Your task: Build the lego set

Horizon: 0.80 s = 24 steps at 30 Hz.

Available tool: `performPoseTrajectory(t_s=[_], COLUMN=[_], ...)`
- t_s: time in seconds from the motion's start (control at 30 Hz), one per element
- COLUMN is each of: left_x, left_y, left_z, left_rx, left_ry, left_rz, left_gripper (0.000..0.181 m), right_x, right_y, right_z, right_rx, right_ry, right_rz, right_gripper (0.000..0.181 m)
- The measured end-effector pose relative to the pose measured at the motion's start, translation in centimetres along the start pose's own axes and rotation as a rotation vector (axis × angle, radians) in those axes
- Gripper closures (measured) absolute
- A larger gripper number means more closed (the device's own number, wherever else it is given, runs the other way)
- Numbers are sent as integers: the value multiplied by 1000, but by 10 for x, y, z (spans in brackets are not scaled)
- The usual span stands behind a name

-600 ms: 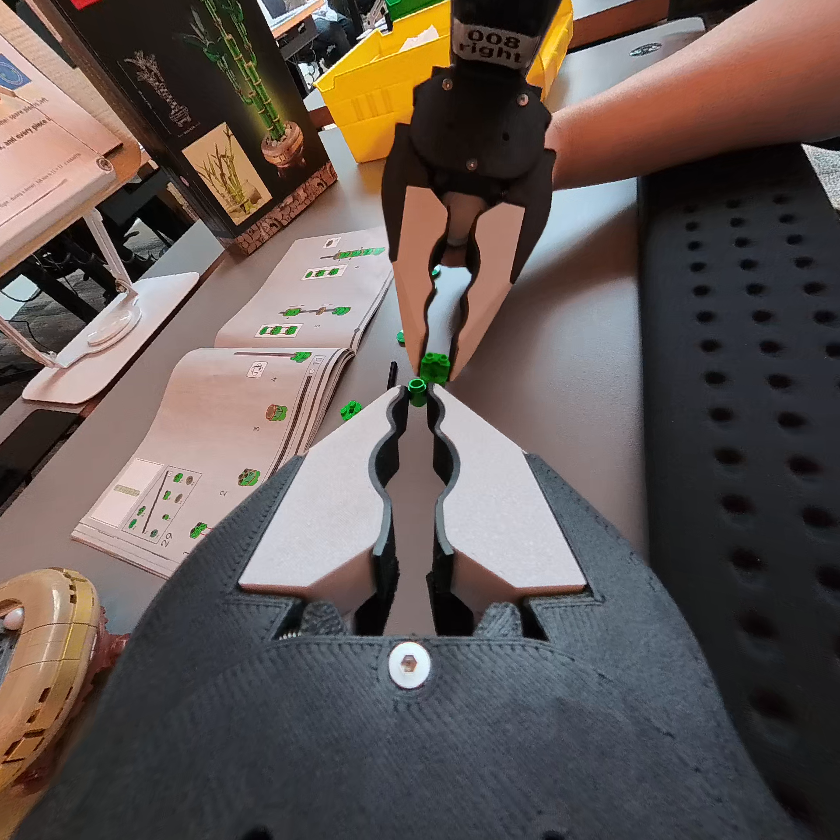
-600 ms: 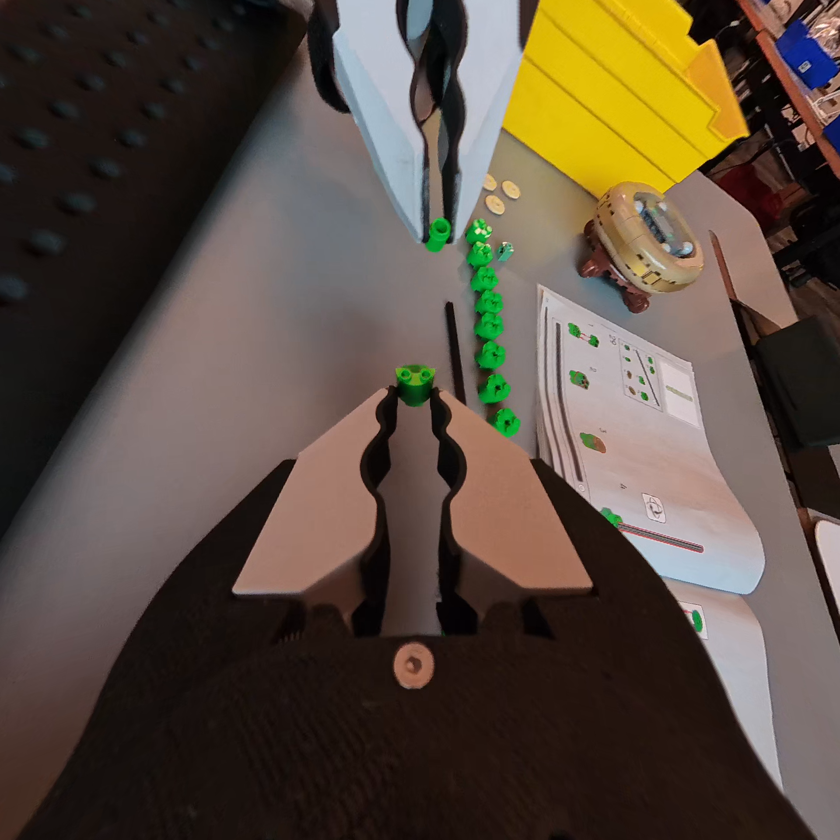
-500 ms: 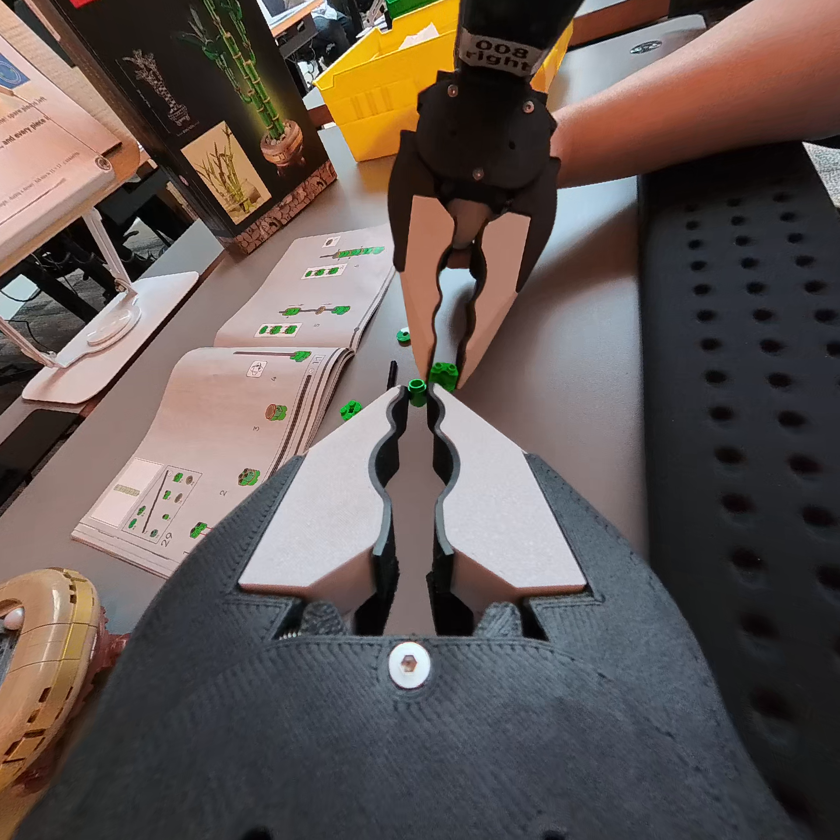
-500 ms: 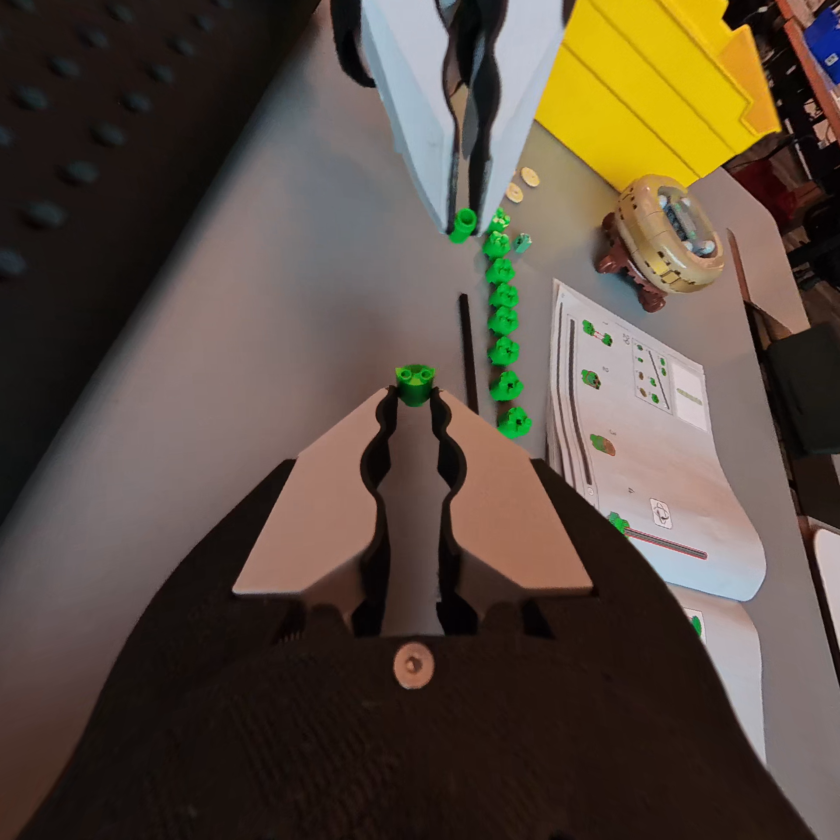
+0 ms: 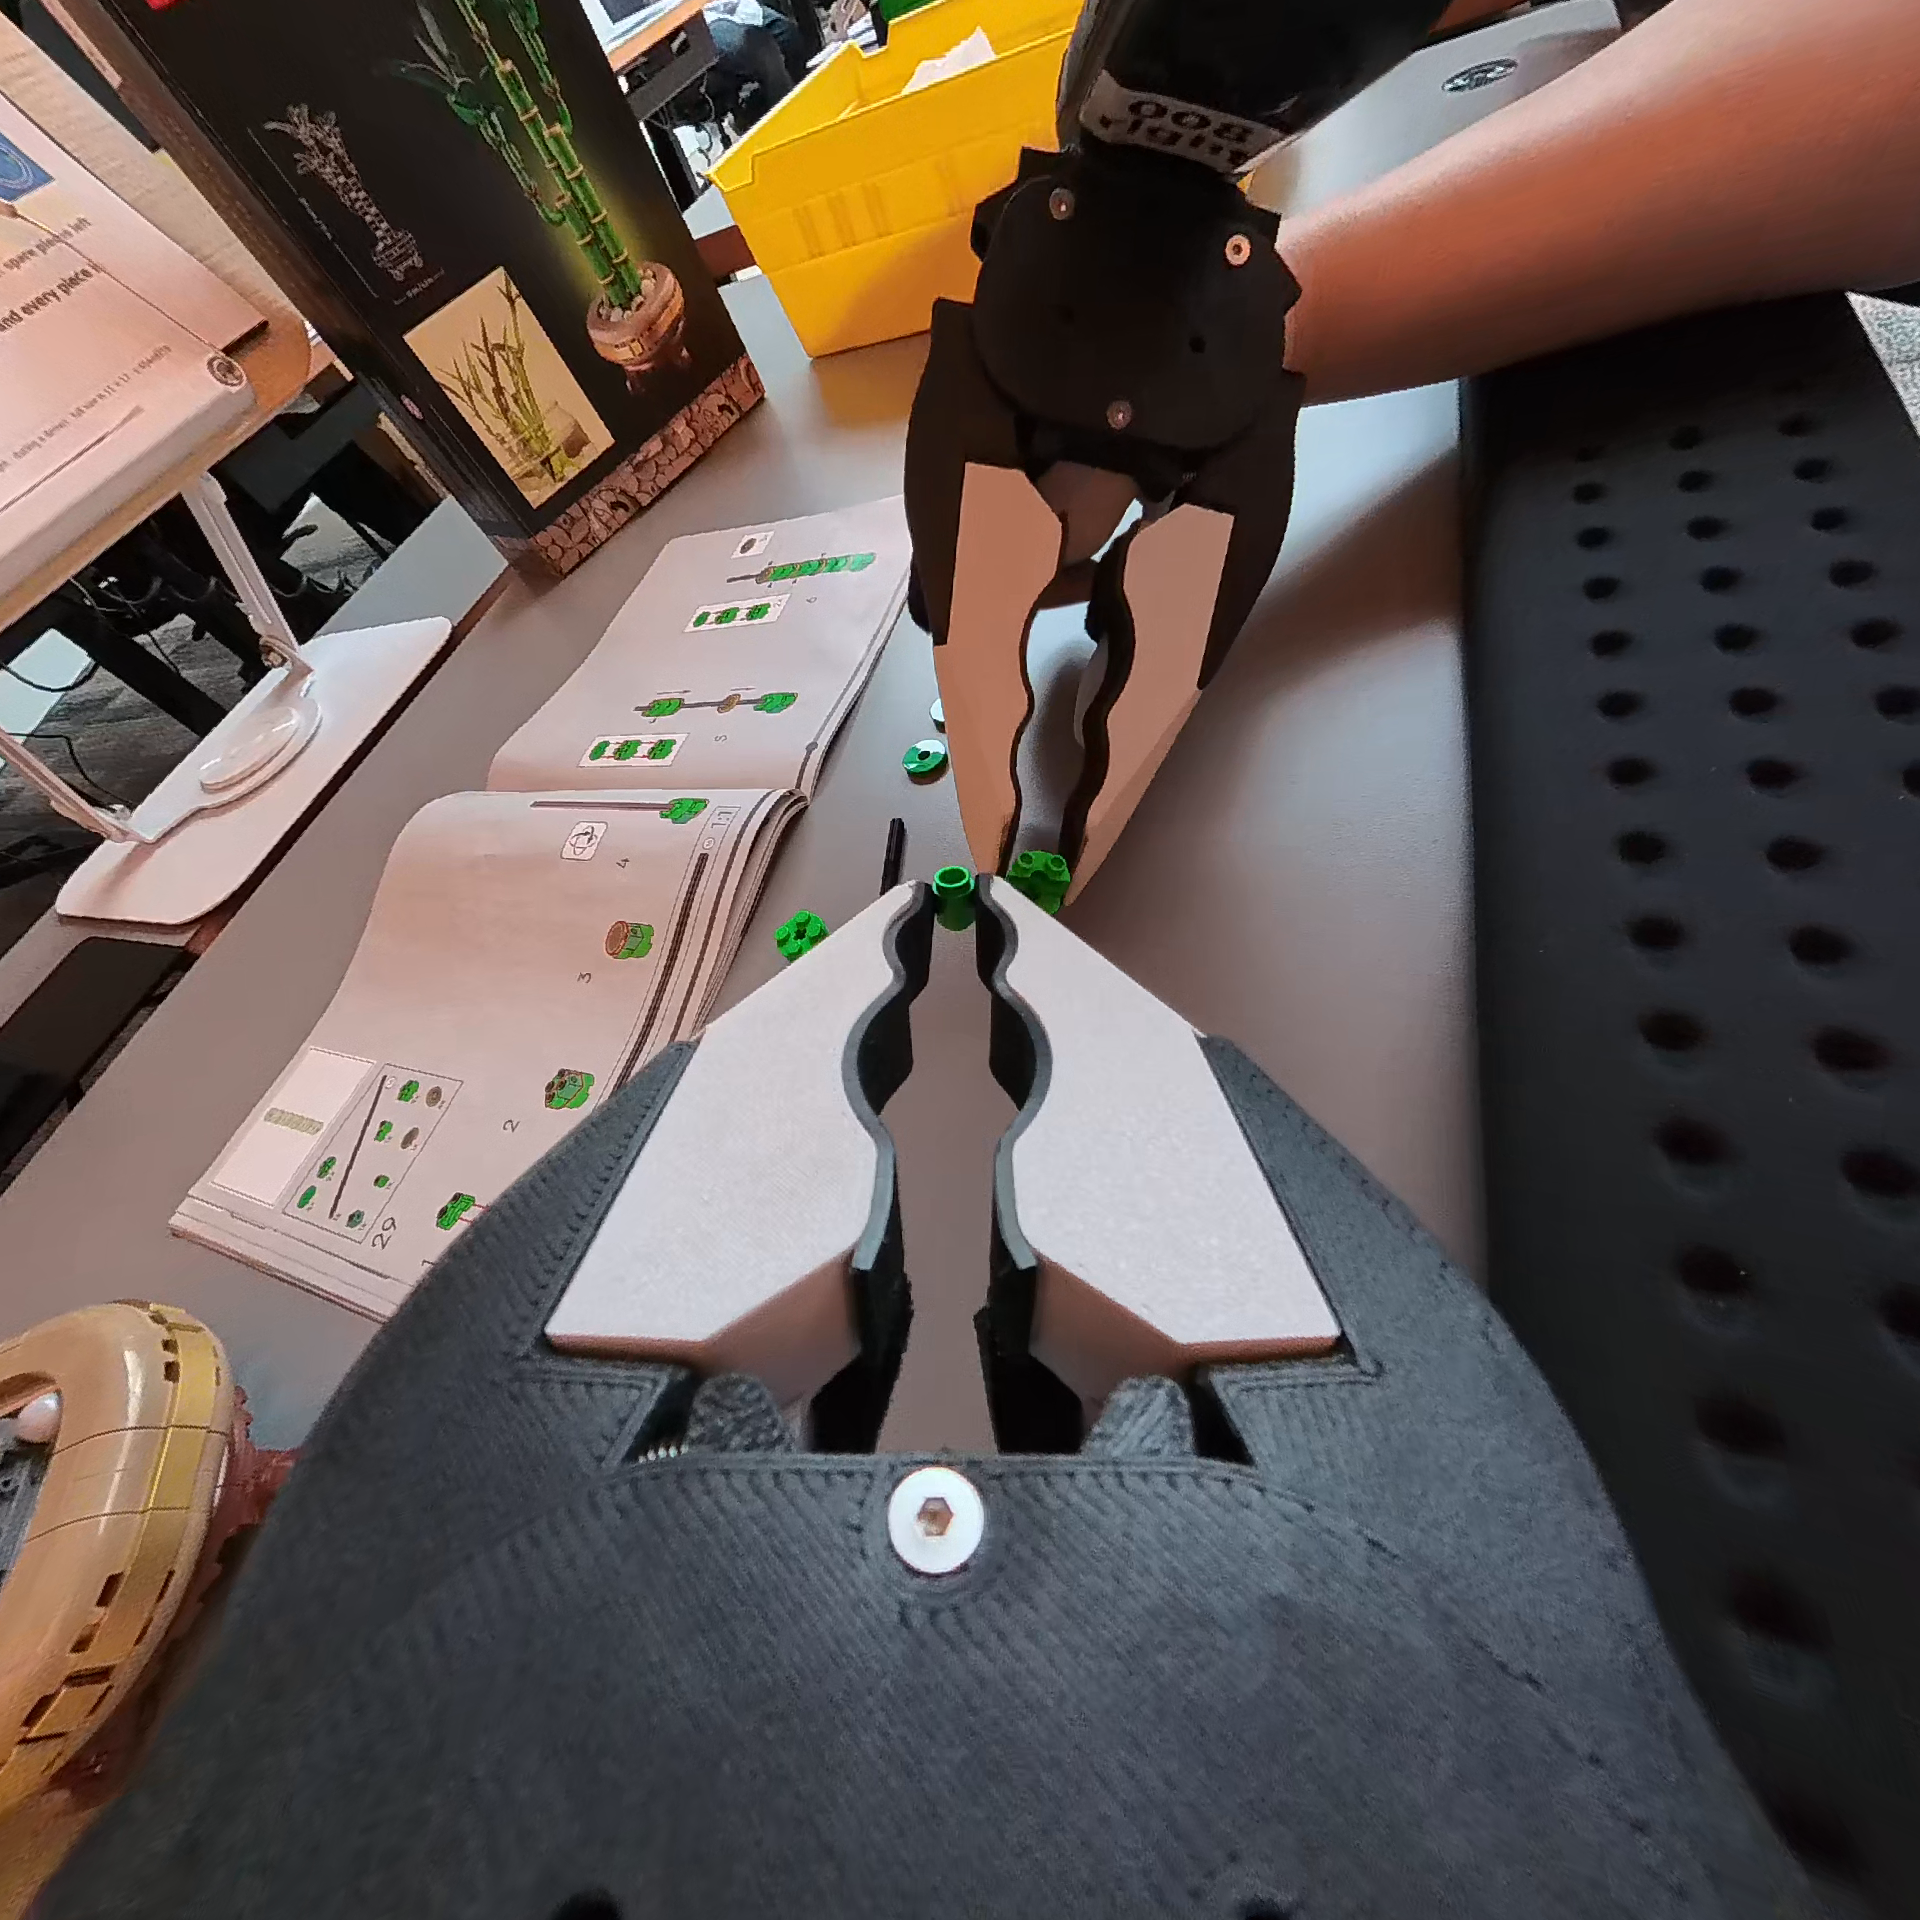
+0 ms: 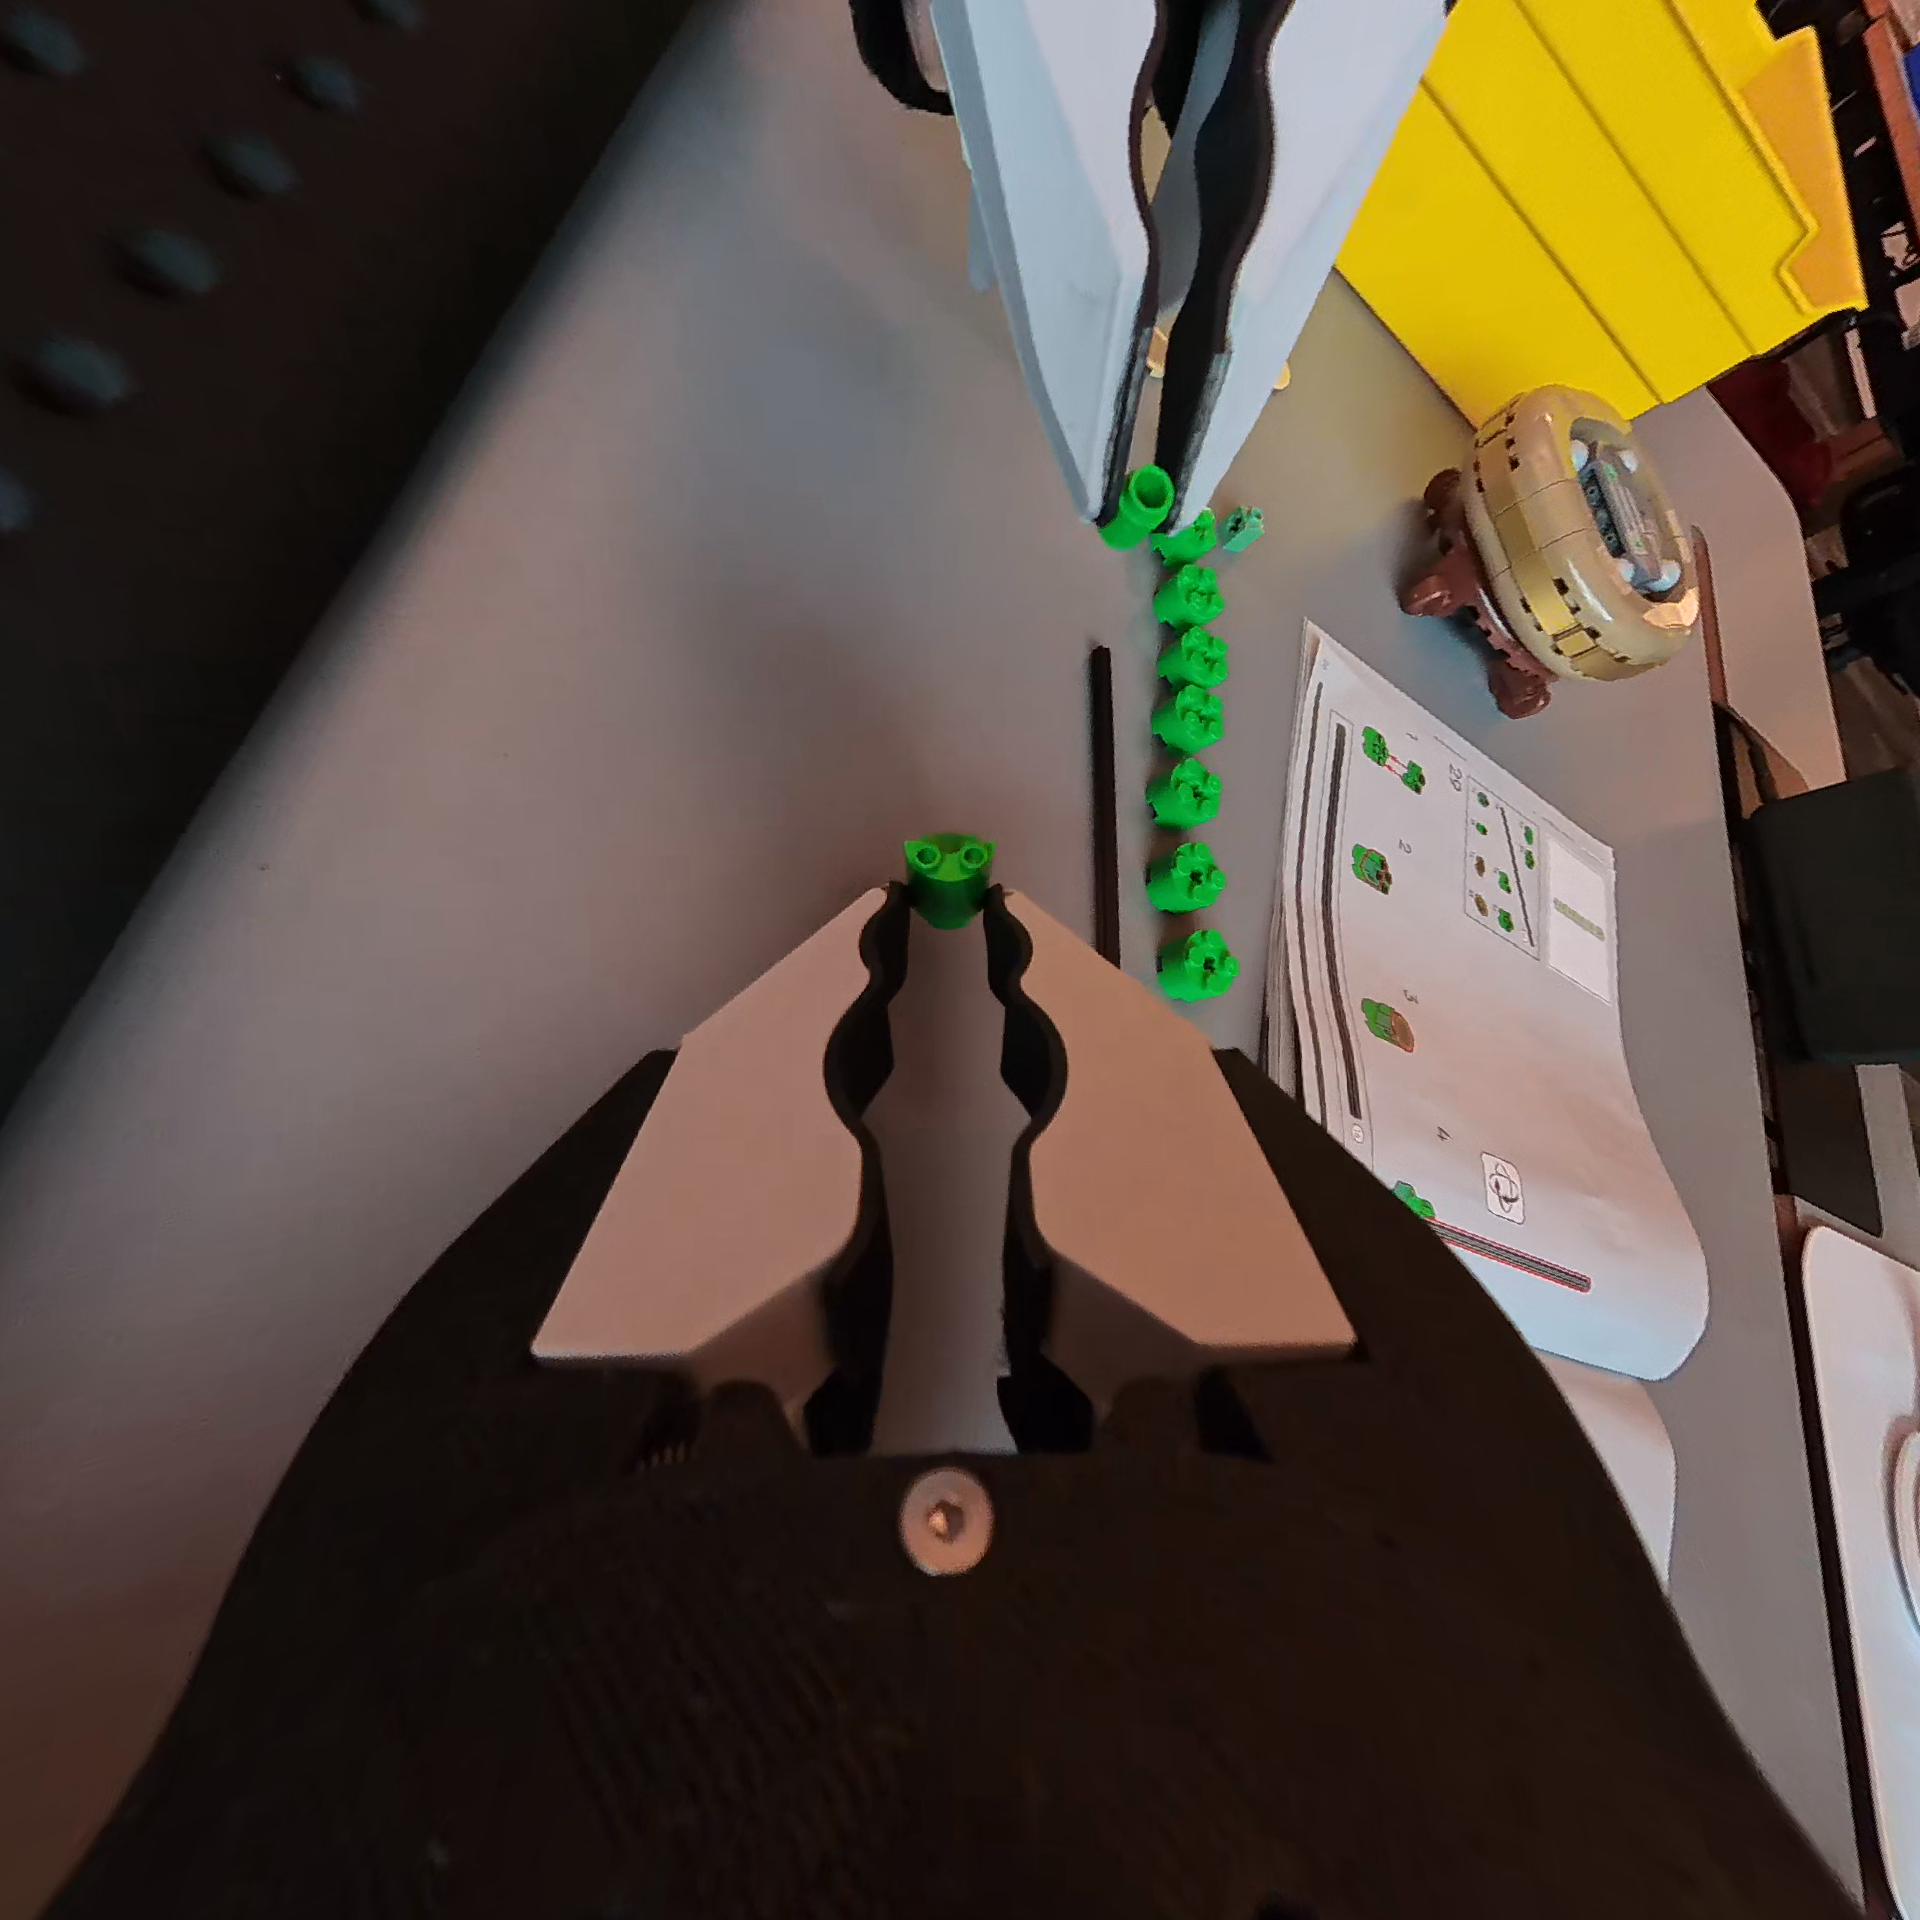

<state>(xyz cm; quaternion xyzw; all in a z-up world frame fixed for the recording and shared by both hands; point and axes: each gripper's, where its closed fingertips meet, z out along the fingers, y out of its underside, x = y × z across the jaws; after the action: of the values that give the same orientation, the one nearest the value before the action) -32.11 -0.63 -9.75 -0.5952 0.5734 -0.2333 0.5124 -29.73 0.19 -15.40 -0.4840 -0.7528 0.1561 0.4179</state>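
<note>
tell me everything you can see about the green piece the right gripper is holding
The small bright green round plastic brick is a short, glossy cylinder with studs on its far end, two showing. It is pinched at the very tips of the right gripper, between its black-lined fingers, studs pointing away from the camera. It hangs above the grey table, touching nothing else.

Table (image 6: 540, 790): you have a smooth grey top.
Brick row (image 6: 1190, 769): green round bricks lie in a line on it.
Black rod (image 6: 1101, 800): you see it flat, just beside that row.
Booklet (image 5: 582, 935): open, lying past the bricks.
Tan pot model (image 6: 1558, 540): stands on brown feet near the booklet's far end.
Yellow bin (image 5: 883, 187): sits at the back.
Set box (image 5: 436, 260): you see it upright beside the booklet.
Green disc (image 5: 923, 758): loose near the rod's end.
</note>
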Motion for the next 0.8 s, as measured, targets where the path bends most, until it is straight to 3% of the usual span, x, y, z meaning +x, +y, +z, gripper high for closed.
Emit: performPoseTrajectory(t_s=[0.8], left_x=[0], left_y=[1], left_z=[1], left_rx=[-9], left_ry=[-3], left_rz=[11], left_gripper=[175], right_x=[-3], right_y=[4], right_z=[2], right_rx=[-23], right_ry=[-14], right_rz=[-13], right_gripper=[168])
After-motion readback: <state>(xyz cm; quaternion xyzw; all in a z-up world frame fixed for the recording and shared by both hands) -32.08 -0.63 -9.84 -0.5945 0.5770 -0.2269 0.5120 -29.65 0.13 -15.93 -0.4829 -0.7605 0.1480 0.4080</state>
